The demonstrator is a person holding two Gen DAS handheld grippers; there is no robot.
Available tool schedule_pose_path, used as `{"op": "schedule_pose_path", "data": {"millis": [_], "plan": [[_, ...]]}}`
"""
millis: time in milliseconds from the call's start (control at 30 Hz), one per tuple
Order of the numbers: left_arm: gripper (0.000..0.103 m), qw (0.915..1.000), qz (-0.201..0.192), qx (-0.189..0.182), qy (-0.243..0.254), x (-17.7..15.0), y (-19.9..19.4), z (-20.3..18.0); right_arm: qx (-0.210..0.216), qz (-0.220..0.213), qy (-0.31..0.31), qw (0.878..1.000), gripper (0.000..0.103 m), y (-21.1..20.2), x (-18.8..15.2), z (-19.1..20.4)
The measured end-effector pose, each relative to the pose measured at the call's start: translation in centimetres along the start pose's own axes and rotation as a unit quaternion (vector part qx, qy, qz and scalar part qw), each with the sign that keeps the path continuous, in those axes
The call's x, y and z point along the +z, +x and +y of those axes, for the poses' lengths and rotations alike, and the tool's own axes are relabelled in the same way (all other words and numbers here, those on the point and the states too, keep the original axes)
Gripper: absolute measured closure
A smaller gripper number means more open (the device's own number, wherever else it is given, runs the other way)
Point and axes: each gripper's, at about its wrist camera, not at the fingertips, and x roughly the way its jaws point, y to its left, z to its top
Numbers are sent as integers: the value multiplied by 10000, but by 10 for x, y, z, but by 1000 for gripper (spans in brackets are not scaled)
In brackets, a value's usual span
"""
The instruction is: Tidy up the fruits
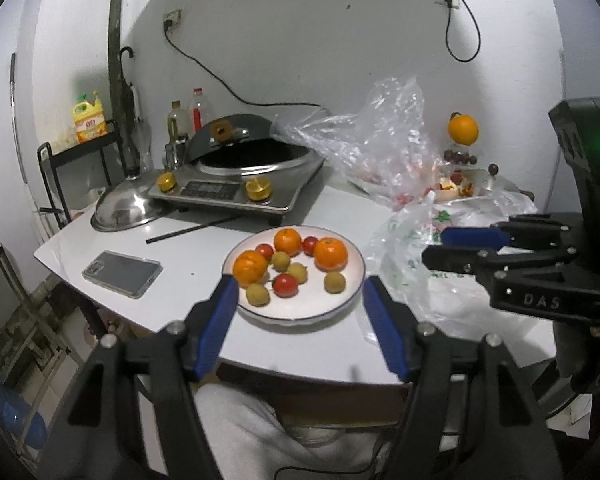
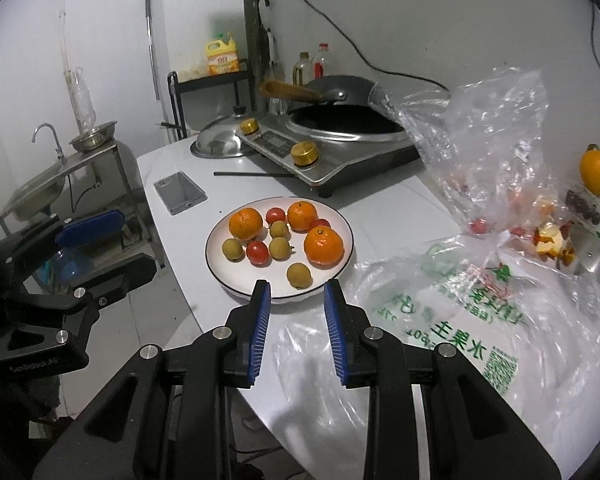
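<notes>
Fingers of both grippers parted, empty, above white table; plate holding fruit.

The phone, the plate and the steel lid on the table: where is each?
Phone [image 1: 122, 274]: left wrist view, middle of its clear-cased back.
Plate [image 2: 220, 264]: right wrist view, bare white rim at its near left side.
Steel lid [image 1: 122, 210]: left wrist view, the shiny dome left of the cooker.
</notes>
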Motion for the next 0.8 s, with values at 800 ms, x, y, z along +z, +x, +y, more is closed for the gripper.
{"op": "schedule_pose_path", "data": {"millis": [800], "plan": [[11,9950,-979,-59,-161,-2,-116,-31,-706,-1457,23,9868,44,-141,-38,15]]}}
